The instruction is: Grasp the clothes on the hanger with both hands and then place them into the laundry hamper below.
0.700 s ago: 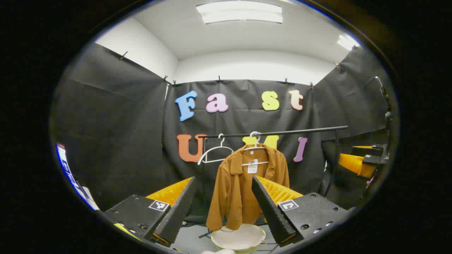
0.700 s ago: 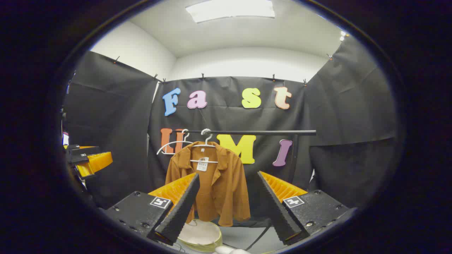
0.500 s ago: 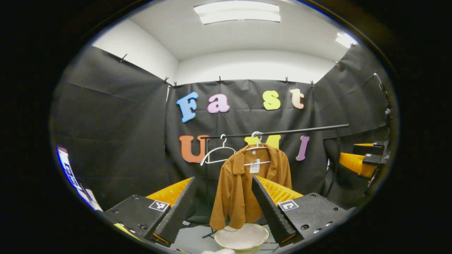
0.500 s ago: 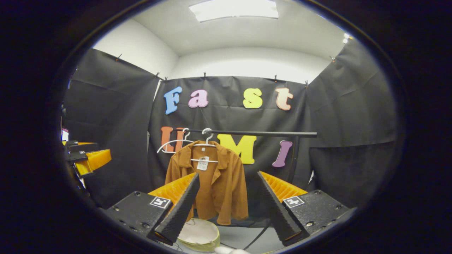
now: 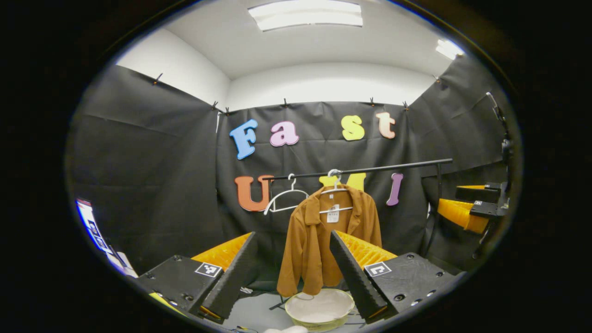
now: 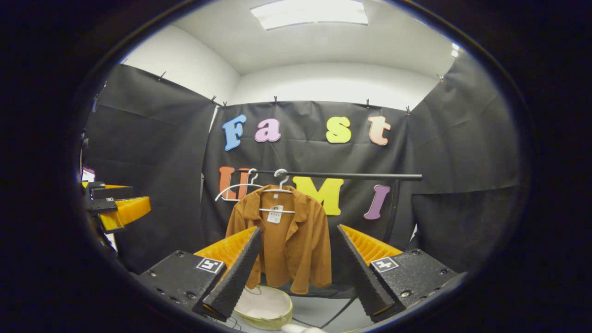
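Here the task stands at its outset. The brown shirt [image 5: 323, 240] hangs on a white hanger [image 5: 335, 190] from the black rail [image 5: 370, 169], at about 6 o'clock from the rail's middle in the left gripper view; an empty hanger [image 5: 284, 200] hangs just beside it at 9 o'clock. The laundry hamper [image 5: 320, 310] sits on the floor directly below the shirt's hem. The left hand-held gripper [image 5: 292, 273] has its fingers spread apart with nothing between them, well short of the garment. The right hand-held gripper [image 6: 299, 270] is likewise spread wide and empty; the same shirt [image 6: 286, 240] and hamper [image 6: 263, 311] lie ahead of it. Judged from this, no grasp is made: approaching, gripping both sides, lifting the shirt off and lowering it into the hamper all remain.
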Tool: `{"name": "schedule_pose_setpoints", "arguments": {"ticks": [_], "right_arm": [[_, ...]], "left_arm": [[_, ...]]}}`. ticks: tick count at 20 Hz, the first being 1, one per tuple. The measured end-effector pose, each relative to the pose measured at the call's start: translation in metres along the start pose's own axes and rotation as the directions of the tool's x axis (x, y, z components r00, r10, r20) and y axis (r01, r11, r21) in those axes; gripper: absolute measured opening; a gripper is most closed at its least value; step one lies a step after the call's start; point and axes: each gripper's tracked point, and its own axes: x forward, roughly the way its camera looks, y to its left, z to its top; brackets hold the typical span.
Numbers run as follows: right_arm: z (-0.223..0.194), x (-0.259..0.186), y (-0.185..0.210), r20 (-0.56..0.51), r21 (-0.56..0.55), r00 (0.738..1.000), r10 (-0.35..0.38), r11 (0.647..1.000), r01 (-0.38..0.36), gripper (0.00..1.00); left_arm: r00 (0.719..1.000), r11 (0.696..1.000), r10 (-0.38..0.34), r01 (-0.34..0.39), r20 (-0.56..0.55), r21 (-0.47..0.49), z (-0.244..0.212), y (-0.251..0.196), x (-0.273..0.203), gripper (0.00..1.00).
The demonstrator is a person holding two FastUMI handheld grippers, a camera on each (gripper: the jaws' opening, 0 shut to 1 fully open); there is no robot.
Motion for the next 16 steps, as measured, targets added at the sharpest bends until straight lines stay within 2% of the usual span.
{"name": "schedule_pose_setpoints", "arguments": {"ticks": [4,8,13,14,15,16], "right_arm": [[-0.012,0.009,-0.001,-0.02,0.009,1.0,-0.01,1.0,0.01,1.0],[-0.027,0.033,-0.005,-0.044,0.005,0.999,-0.007,1.0,0.008,0.99],[-0.055,0.092,-0.014,-0.054,0.009,0.998,0.028,1.0,-0.028,1.0],[-0.062,0.107,-0.017,-0.057,0.011,0.998,0.037,0.999,-0.036,1.0],[-0.071,0.124,-0.02,-0.059,0.016,0.997,0.043,0.999,-0.042,1.0],[-0.078,0.14,-0.023,-0.062,0.026,0.997,0.048,0.999,-0.046,1.0]], "left_arm": [[1.0,1.0,-0.004,0.004,0.023,-0.007,0.002,-0.005,-0.003,1.0],[0.999,0.999,-0.03,0.031,0.036,-0.025,-0.007,-0.023,0.025,1.0],[0.996,0.996,-0.081,0.082,0.022,-0.041,-0.034,-0.051,0.08,1.0],[0.996,0.995,-0.088,0.089,0.017,-0.043,-0.041,-0.057,0.095,0.96],[0.996,0.995,-0.092,0.093,0.011,-0.042,-0.048,-0.063,0.112,1.0],[0.996,0.995,-0.09,0.09,0.001,-0.045,-0.055,-0.067,0.128,0.97]]}}
